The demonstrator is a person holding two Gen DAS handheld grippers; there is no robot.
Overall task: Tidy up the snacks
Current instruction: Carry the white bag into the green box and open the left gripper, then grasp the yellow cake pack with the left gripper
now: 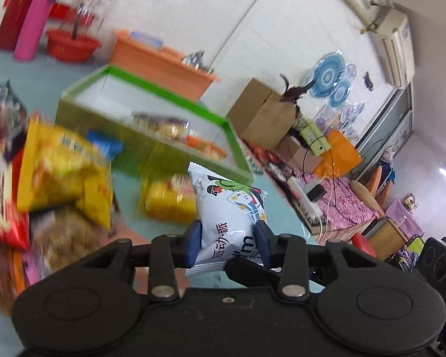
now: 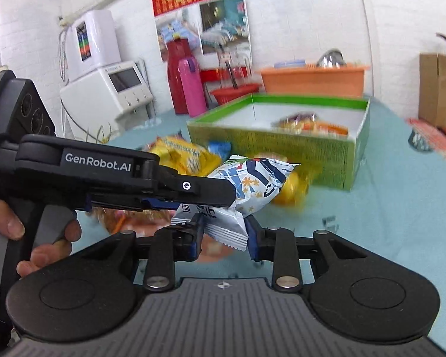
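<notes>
Teal tabletop (image 2: 386,208), both grippers clamped on one white snack packet.

Left gripper (image 1: 227,242) pinches the white snack packet (image 1: 229,208) across its lower half between blue pads (image 1: 193,244); right gripper (image 2: 224,233) grips the packet's crimped end, pads pressing both sides. Packet hangs clear of the table. Beyond the fingertips lie yellow snack bags (image 1: 65,169). Farther ahead stands the green box (image 2: 282,139), holding several snacks.
</notes>
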